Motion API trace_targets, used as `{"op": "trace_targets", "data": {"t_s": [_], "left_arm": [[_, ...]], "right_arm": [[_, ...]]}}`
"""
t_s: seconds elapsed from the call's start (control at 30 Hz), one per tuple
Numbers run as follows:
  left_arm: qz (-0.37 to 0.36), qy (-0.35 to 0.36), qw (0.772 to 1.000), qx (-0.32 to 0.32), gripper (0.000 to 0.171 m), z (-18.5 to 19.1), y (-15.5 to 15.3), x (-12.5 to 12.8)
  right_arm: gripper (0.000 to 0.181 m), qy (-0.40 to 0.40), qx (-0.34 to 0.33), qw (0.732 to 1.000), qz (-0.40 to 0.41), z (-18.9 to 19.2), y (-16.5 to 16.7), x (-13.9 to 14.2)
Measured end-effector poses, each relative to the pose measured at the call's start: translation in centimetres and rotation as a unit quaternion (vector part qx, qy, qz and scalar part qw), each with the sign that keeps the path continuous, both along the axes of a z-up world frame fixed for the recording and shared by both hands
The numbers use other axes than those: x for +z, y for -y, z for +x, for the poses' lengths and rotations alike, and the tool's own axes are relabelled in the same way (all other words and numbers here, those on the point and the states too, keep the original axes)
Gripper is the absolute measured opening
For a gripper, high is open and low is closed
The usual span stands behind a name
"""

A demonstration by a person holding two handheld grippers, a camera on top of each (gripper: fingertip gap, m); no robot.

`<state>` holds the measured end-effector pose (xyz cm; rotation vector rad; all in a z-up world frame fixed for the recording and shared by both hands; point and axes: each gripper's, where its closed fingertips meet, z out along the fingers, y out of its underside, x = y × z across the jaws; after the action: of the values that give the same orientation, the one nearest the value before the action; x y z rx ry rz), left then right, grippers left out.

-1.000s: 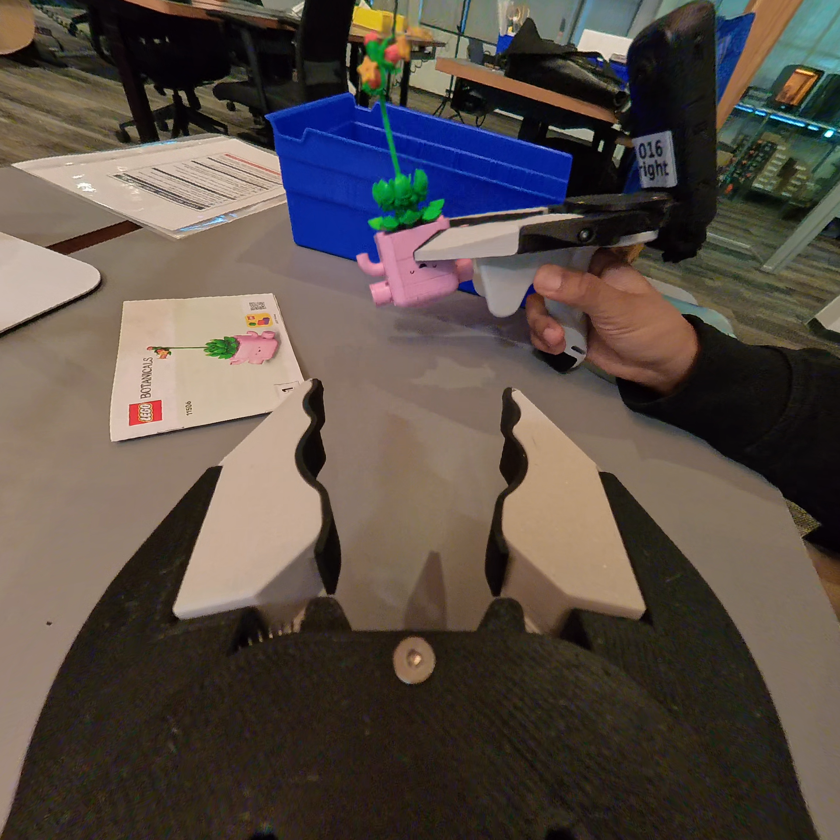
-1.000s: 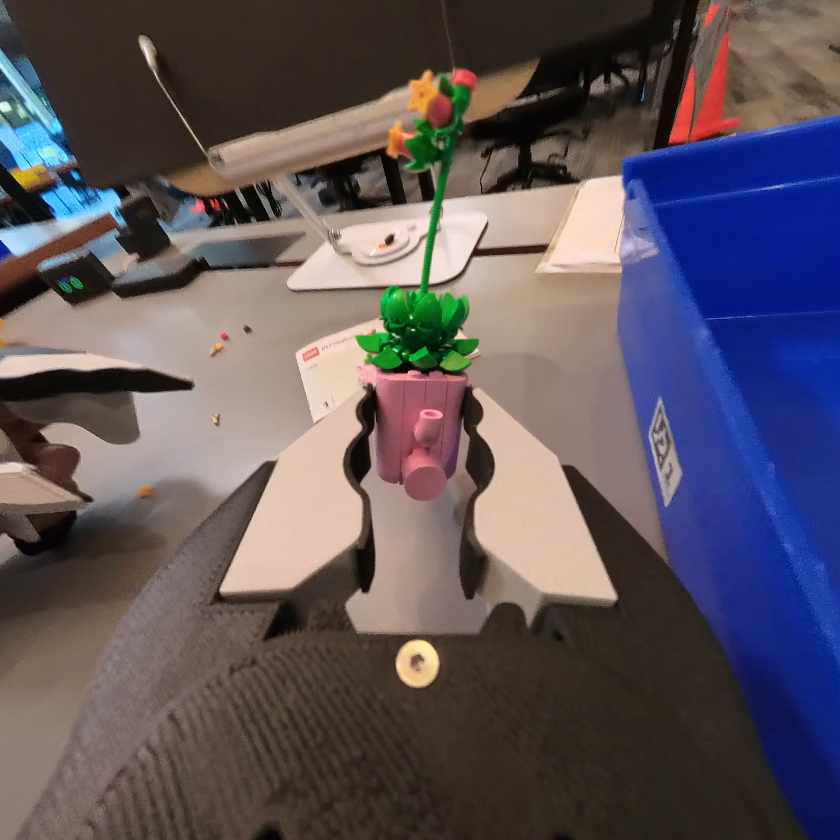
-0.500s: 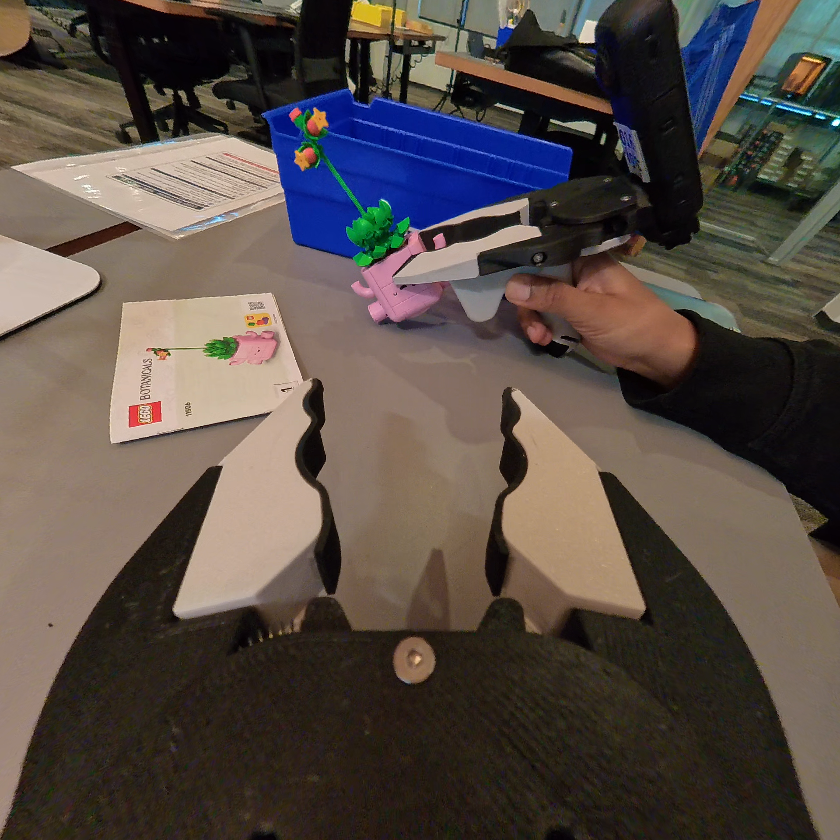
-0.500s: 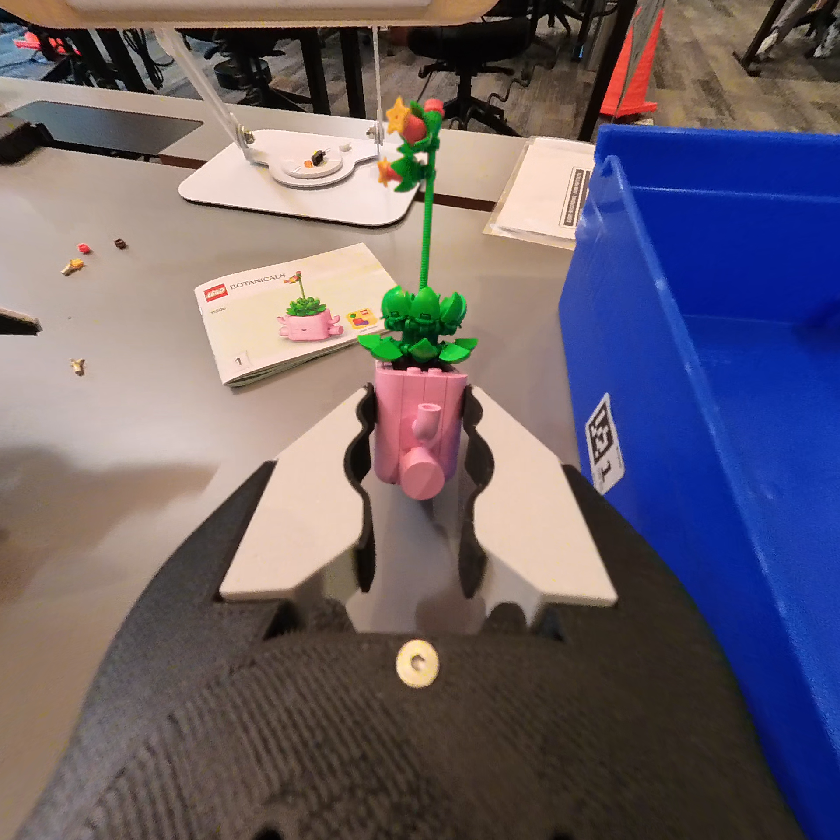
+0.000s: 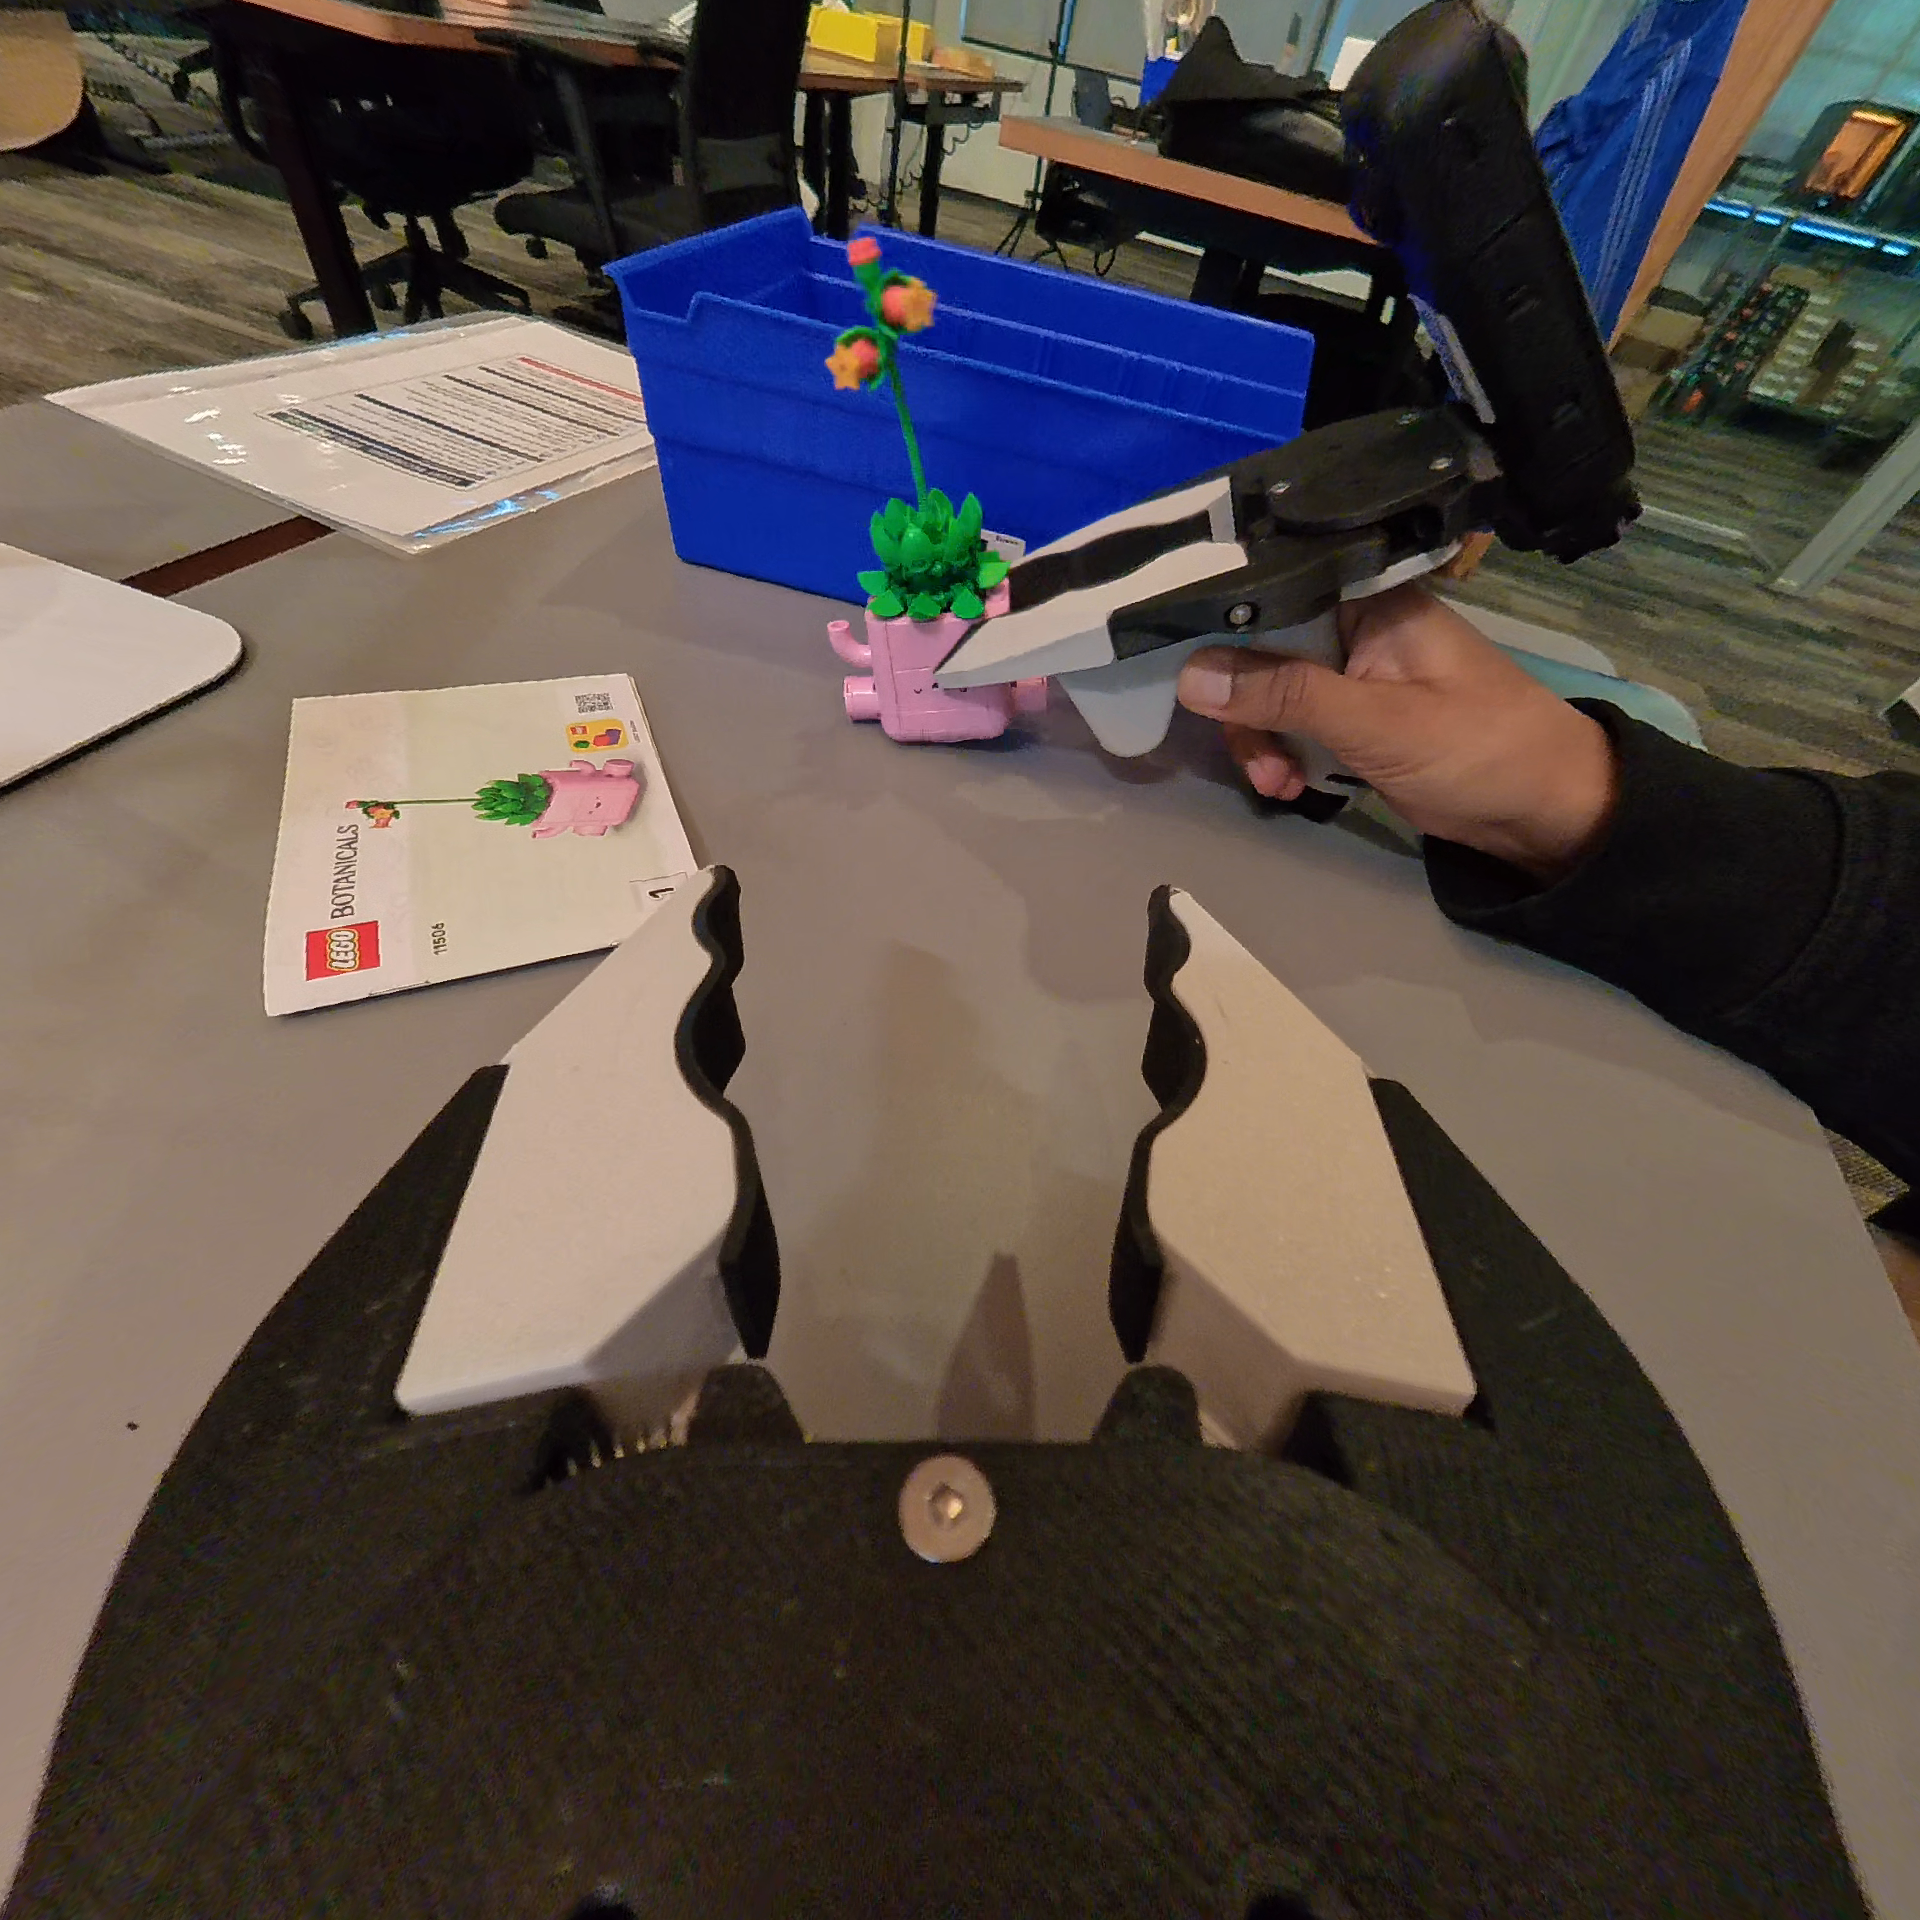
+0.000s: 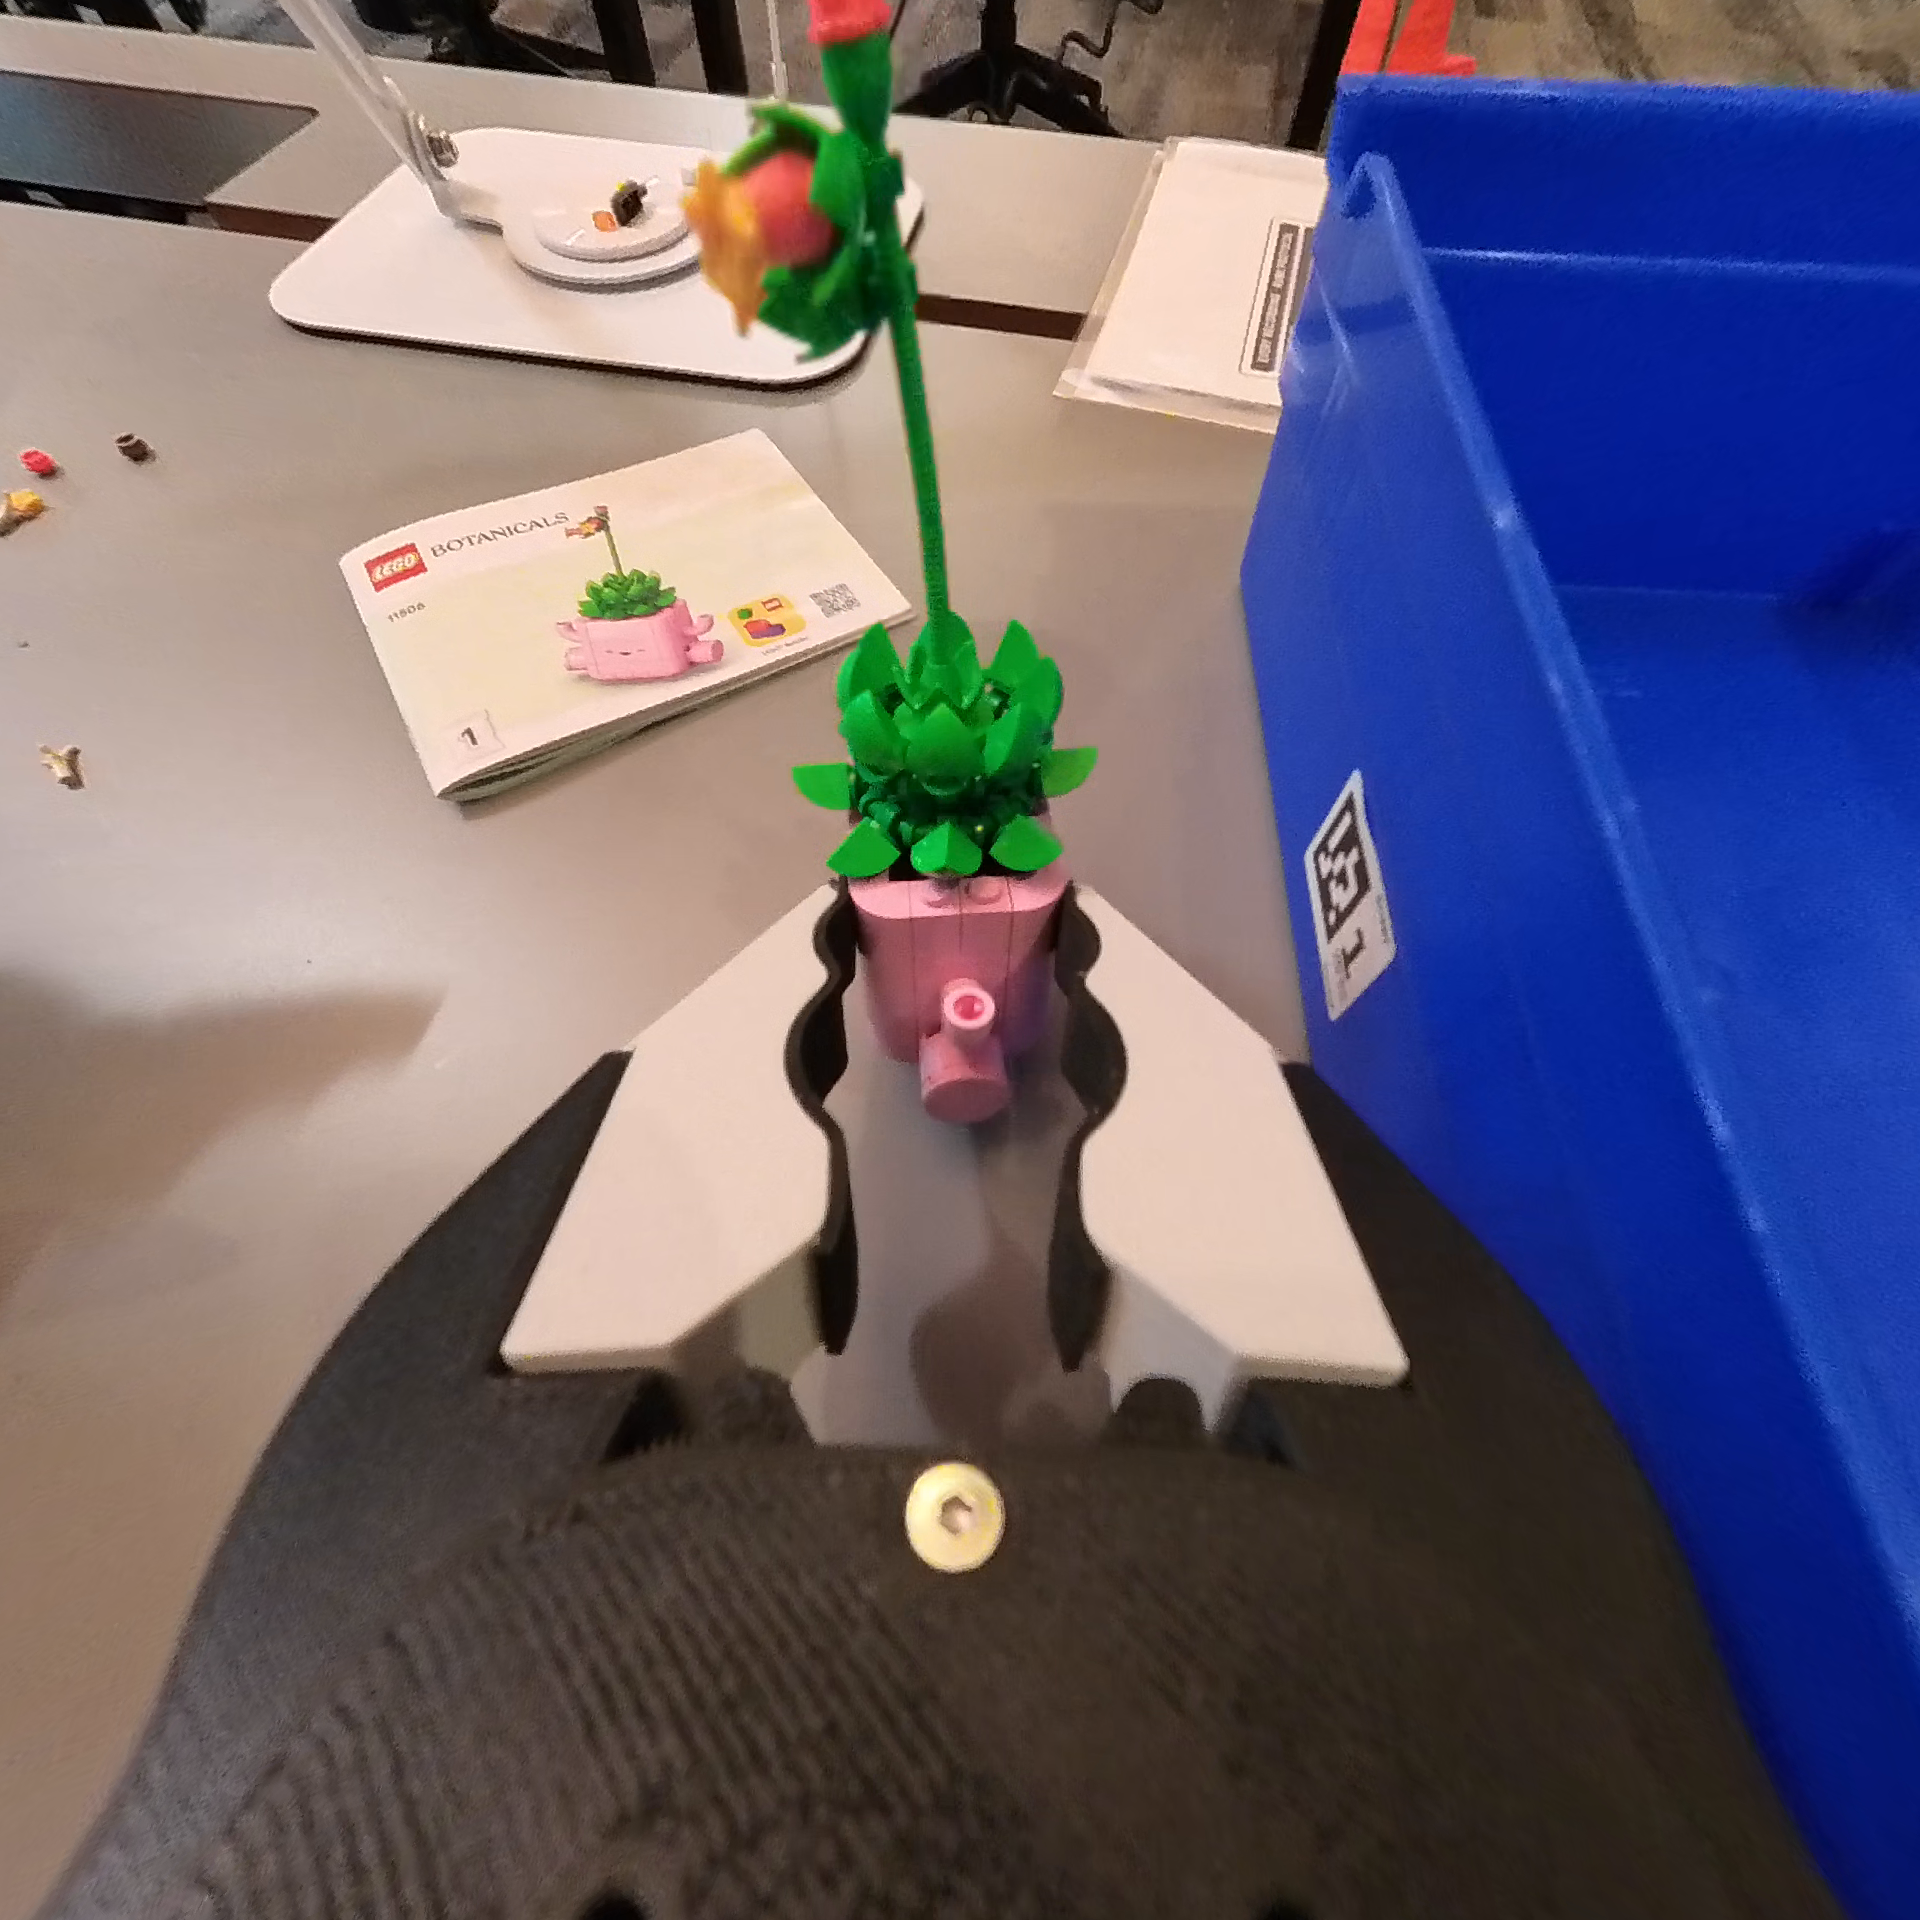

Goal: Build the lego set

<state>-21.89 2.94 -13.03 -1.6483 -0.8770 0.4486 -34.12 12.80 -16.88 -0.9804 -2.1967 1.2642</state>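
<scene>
The right tool (image 6: pixel 956 935) pinches the pink pot of the lego plant (image 6: pixel 951 966) between its two fingers; the left wrist view shows the plant (image 5: pixel 925 675) upright with its base on or just above the grey counter (image 5: pixel 935 852), though contact cannot be confirmed. A thin green stem rises from the leaf rosette and ends in red and orange flowers (image 5: pixel 878 312). The blue bin (image 6: pixel 1621 727) stands just beside the plant, to the right in the right wrist view. The instruction booklet (image 5: pixel 468 831) lies flat on the counter, near the plant. The left tool (image 5: pixel 940 987) is spread wide, with nothing between its fingers, over bare counter. Small loose lego pieces (image 6: pixel 36 499) lie scattered well apart from the plant. A person's hand (image 5: pixel 1403 727) grips the right tool's handle.
</scene>
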Motion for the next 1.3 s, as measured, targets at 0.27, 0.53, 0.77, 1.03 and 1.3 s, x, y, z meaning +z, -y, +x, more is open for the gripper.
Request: {"op": "trace_targets", "data": {"t_s": [0.27, 0.53, 0.77, 1.03, 1.3], "left_arm": [[-0.010, -0.001, 1.000, 0.000, 0.077, 0.0, -0.1, -0.1], [-0.009, -0.001, 1.000, 0.000, 0.077, 0.0, -0.1, -0.1], [-0.011, -0.001, 1.000, 0.000, 0.077, 0.0, -0.1, -0.2], [-0.018, -0.002, 1.000, 0.000, 0.077, 0.0, -0.2, -0.2], [-0.020, -0.002, 1.000, 0.000, 0.076, 0.0, -0.1, -0.3]], "right_arm": [[0.037, 0.032, -0.013, 0.999, -0.031, -0.2, -0.6, -0.1], [0.038, 0.083, -0.007, 0.995, -0.057, 0.1, -0.7, -0.8], [0.038, 0.090, -0.007, 0.995, -0.051, 0.1, -0.6, -1.1], [0.038, 0.093, -0.009, 0.994, -0.051, 0.0, -0.7, -1.2], [0.040, 0.101, -0.008, 0.994, -0.051, 0.1, -0.7, -1.4]]}}
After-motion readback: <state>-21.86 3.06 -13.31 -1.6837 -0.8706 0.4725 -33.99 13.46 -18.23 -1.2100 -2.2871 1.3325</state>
